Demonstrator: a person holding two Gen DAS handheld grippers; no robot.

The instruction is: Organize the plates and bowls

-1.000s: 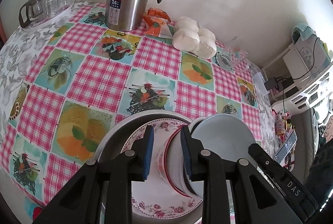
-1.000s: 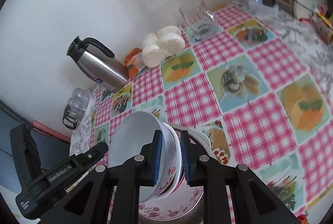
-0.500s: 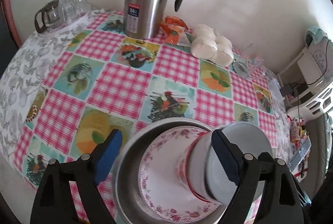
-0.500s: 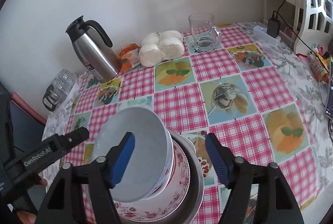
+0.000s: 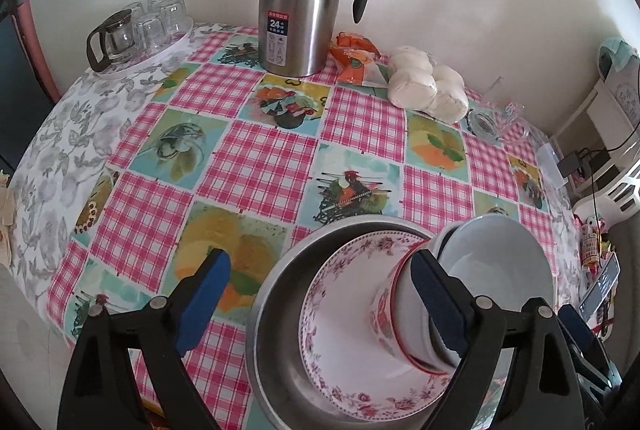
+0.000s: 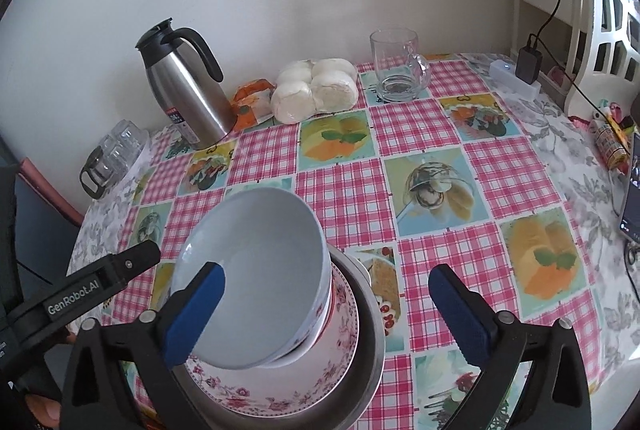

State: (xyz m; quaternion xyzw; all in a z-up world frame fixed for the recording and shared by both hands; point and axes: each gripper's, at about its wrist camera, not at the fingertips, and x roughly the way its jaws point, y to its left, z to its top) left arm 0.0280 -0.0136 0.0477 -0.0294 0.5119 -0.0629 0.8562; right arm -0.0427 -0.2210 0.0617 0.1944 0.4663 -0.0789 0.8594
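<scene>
Left wrist view: bowl stack tilted on floral plate in steel basin, leaning toward 2 o'clock. Left gripper and right gripper both opening, straddling it, gripping nothing; right nearer the rim.

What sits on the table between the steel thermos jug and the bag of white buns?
An orange snack packet lies between the thermos jug and the buns, touching or nearly touching both. The left wrist view shows it best; the right wrist view confirms it.
</scene>
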